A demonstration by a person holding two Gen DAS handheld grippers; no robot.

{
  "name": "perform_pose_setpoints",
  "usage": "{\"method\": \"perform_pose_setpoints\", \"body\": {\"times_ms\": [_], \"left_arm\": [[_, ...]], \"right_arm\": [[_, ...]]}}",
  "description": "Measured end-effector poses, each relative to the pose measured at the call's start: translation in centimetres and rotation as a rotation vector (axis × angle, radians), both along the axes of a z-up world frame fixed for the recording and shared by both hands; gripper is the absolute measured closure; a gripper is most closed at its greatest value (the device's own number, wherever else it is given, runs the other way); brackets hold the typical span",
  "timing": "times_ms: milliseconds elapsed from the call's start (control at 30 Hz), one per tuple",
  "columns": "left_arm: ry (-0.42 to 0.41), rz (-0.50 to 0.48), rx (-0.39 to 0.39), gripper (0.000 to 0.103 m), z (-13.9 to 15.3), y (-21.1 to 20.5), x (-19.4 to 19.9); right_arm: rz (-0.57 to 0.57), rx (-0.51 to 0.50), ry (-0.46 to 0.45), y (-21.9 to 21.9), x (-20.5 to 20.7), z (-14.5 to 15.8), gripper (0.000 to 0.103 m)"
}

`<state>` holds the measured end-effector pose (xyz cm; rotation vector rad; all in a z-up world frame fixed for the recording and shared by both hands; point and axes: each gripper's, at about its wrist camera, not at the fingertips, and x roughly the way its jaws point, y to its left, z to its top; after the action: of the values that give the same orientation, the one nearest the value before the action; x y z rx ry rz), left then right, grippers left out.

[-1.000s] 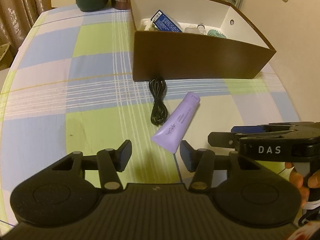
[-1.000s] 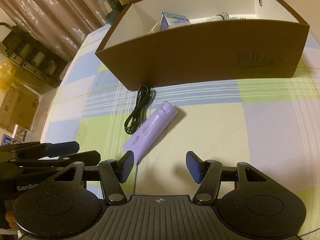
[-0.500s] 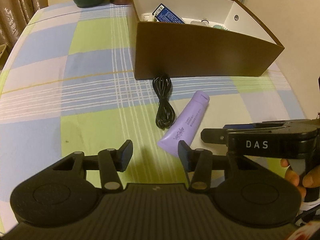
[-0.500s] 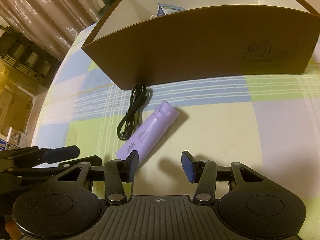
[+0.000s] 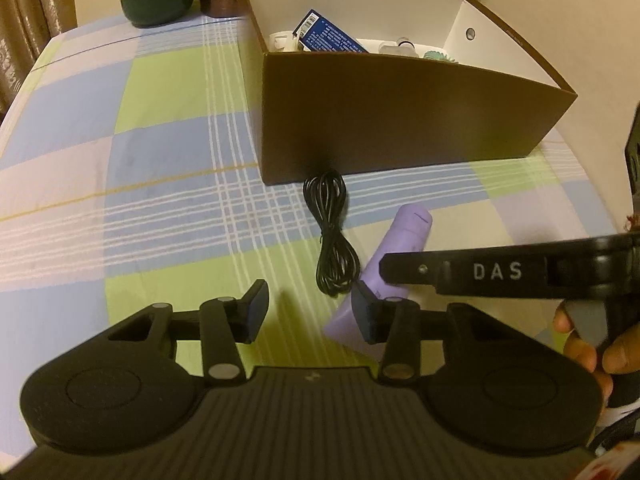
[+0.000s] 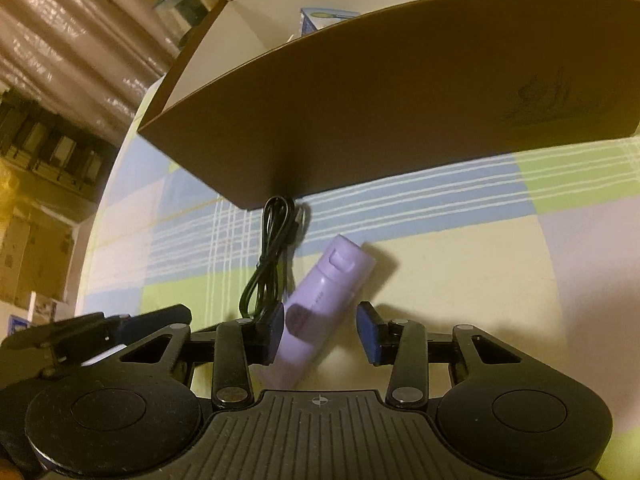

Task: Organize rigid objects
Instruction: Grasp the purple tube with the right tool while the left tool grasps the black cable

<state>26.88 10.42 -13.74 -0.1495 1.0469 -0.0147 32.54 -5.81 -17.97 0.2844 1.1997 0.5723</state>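
Right tool [image 6: 320,334] straddles the purple tube [image 6: 320,312], jaws closing, not clamped. Black cable [image 6: 272,260] lies beside it; brown box [image 6: 400,120] fills the upper frame, contents mostly hidden. Left tool [image 5: 308,312] stands apart, empty.

Left gripper [image 5: 307,312]: matte black, with a ribbed centre plate flanked by two round housings, each bearing an embossed disc.
Left gripper fingers [image 5: 256,310]: black link arms with silver round-headed screws at the pivots; dark blue pads on the inner faces.
Right gripper [image 6: 322,332]: same black build, with a small crosshair mark on the ribbed plate, triangular cut-outs in the linkage and silver pivot screws.
Right gripper marking: white letters "DAS" on its black side bar, seen from the left wrist camera.
Hand [image 5: 588,344]: bare fingers wrapped round a grey trigger.
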Motion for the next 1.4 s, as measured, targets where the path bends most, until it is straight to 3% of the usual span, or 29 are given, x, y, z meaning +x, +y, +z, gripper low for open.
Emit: {"method": "perform_pose_setpoints", "body": {"times_ms": [133, 200, 500, 667, 900, 1033, 1400], "left_arm": [[-0.004, -0.009, -0.002, 0.062, -0.1, 0.1, 0.5], [-0.008, -0.016, -0.003, 0.062, -0.1, 0.1, 0.7], [0.002, -0.034, -0.024, 0.062, -0.7, -0.2, 1.8], [0.004, -0.044, -0.025, 0.063, -1.3, -0.6, 2.9], [0.027, -0.072, -0.003, 0.079, -2.8, -1.0, 4.1], [0.01, -0.09, 0.034, 0.08, -2.8, -1.6, 3.5], [0.017, -0.096, 0.028, 0.08, -2.7, -2.6, 0.8]], "right_arm": [[0.0, -0.003, -0.011, 0.6, 0.6, -0.2, 0.062], [0.024, -0.03, -0.033, 1.1, 0.7, -0.1, 0.068], [0.147, -0.165, -0.154, 1.2, 1.4, 0.6, 0.068], [0.128, -0.139, -0.134, 0.0, 1.8, 0.3, 0.068], [0.137, -0.129, -0.142, 0.0, 1.4, 0.1, 0.068], [0.179, -0.15, -0.169, 0.5, 0.9, 0.1, 0.07], [0.248, -0.193, -0.176, -0.6, -1.3, 0.3, 0.073]]}}
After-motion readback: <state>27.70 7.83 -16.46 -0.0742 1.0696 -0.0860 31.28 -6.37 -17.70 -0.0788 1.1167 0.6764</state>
